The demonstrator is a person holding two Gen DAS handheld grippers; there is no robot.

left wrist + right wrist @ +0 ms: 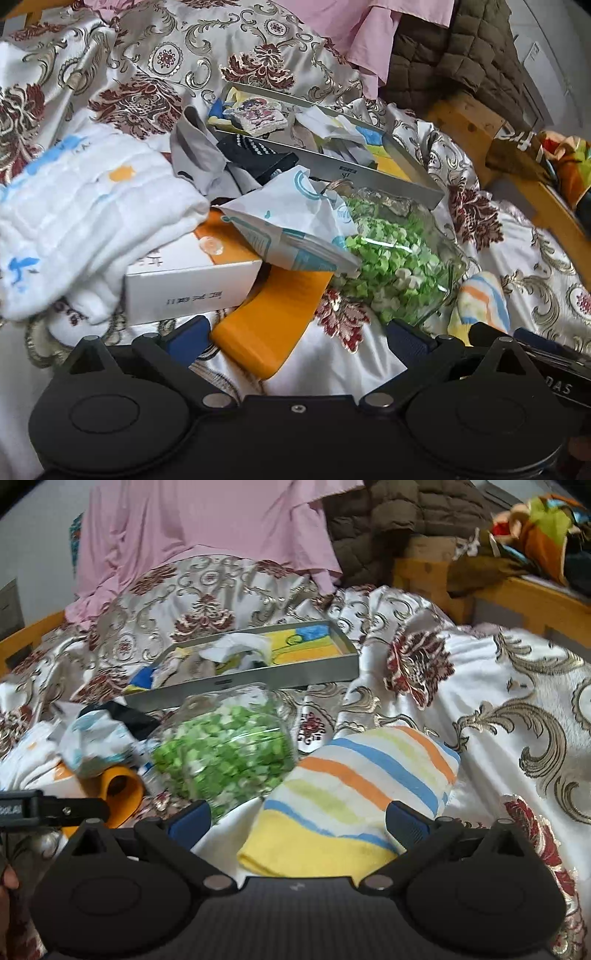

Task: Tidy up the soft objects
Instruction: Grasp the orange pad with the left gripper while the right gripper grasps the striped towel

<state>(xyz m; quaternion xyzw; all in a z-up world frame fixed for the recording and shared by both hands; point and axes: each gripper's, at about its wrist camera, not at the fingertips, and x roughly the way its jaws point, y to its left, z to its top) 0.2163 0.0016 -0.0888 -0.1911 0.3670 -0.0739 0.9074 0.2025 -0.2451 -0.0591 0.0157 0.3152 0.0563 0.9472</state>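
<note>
Some sorting appears done: several small cloths are already gathered in the grey tray (258, 672) on the patterned bedspread (498, 686). Much is left outside it: a white quilted cloth (85, 221), dark and grey socks (229, 162), probably, and the striped towel (354, 797). The right gripper (297, 821) is spread wide around the towel, nothing clamped; the left gripper (297, 341) is likewise wide and empty.

Glossy satin bedspread (517, 686), metal tray (258, 675)
</note>
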